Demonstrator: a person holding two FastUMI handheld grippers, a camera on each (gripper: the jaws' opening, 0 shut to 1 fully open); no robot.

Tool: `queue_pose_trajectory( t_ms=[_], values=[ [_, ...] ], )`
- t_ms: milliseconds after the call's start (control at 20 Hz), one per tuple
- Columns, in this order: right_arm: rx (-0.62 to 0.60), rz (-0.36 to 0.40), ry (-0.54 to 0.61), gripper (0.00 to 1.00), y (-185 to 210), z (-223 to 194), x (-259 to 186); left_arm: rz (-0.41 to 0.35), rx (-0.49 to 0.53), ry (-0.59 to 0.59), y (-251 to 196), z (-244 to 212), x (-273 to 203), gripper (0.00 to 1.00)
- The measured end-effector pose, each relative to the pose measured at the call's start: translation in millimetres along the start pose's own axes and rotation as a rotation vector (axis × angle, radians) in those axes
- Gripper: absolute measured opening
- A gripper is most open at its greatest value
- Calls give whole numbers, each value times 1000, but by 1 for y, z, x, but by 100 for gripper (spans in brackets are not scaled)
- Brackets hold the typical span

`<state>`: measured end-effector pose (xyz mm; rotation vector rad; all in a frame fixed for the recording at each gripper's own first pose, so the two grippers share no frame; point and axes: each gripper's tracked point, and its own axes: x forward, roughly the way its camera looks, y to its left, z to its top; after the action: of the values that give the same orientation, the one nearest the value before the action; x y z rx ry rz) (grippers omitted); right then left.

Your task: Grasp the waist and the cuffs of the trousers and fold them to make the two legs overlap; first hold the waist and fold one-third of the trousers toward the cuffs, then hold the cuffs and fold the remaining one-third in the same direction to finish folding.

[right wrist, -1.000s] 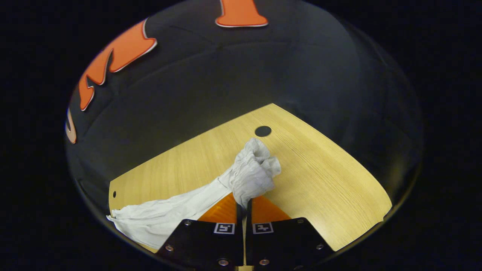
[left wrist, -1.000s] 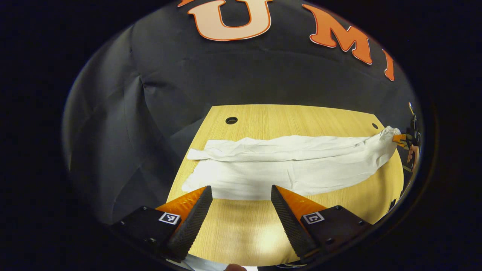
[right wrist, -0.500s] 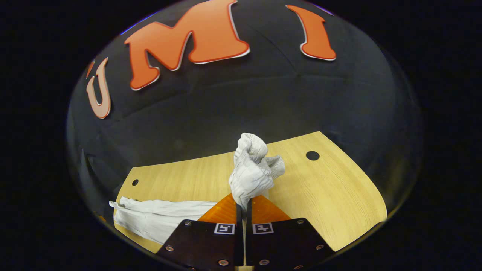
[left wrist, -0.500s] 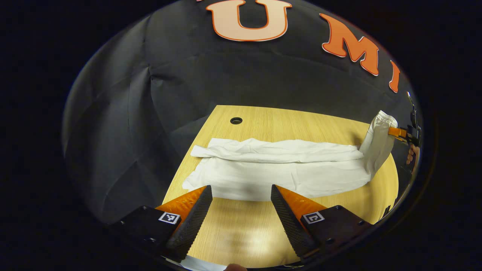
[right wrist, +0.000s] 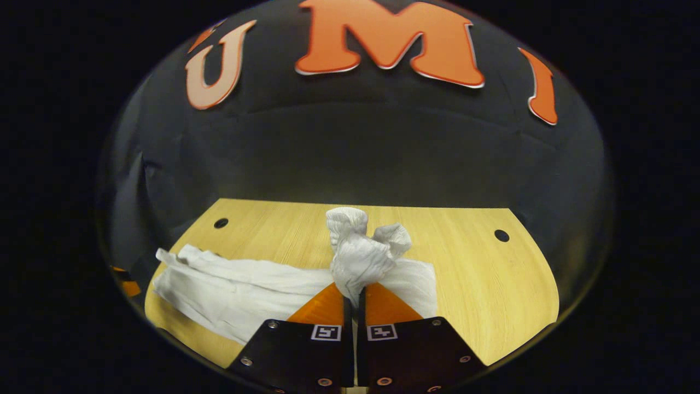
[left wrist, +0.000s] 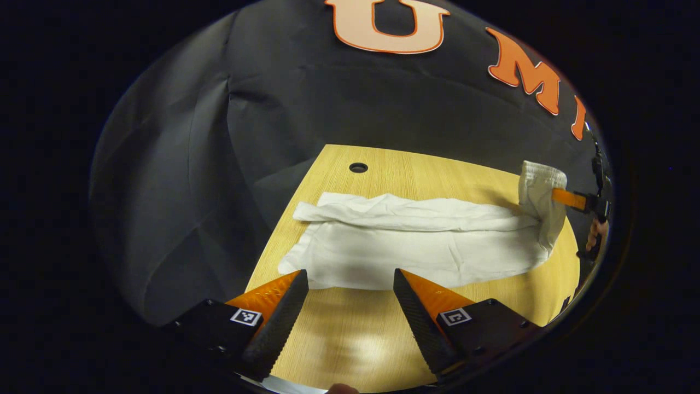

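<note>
Right gripper [right wrist: 354, 298] is pinched tight on the bunched waist [right wrist: 361, 249] of the white trousers [left wrist: 415, 241], both fingers pressing the cloth. Over the last second it has lifted that waist off the bench [left wrist: 383, 339] and swung it round: a second ago the waist lay stretched toward the bench's end, and now it stands raised above the legs, carried back over them toward the cuffs [left wrist: 306, 241]. That reads as the first one-third fold under way, with the waist not yet laid down. The legs already lie one on the other along the bench, so the overlap looks done.

Left gripper [left wrist: 350, 298] hovers wide apart over bare wood just short of the cuff end, gripping nothing, and has barely shifted. In the left gripper view the right gripper [left wrist: 569, 198] shows far off, holding the raised waist [left wrist: 538, 189].

Count: one pair of trousers, two grippers, one bench, and two round holes [right wrist: 221, 222] [right wrist: 501, 235] in the bench's far corners.
</note>
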<state>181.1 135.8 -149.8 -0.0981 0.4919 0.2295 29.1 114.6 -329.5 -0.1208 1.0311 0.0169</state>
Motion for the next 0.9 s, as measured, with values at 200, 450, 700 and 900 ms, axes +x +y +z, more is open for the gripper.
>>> queue_pose_trajectory(
  t_ms=[200, 450, 700, 900],
  values=[
    [-119, -16, 51, 4, 41, -32, 9, -45, -20, 26, 10, -4, 14, 100],
    [-254, -10, 149, 17, 77, -76, 18, -137, -78, 87, 11, -15, 38, 100],
    [-279, 34, 215, 59, 113, -107, 13, -238, -262, 201, 10, -33, 53, 100],
    [-253, 40, 257, 81, 129, -118, 12, -325, -499, 265, -3, -49, 59, 97]
  ],
)
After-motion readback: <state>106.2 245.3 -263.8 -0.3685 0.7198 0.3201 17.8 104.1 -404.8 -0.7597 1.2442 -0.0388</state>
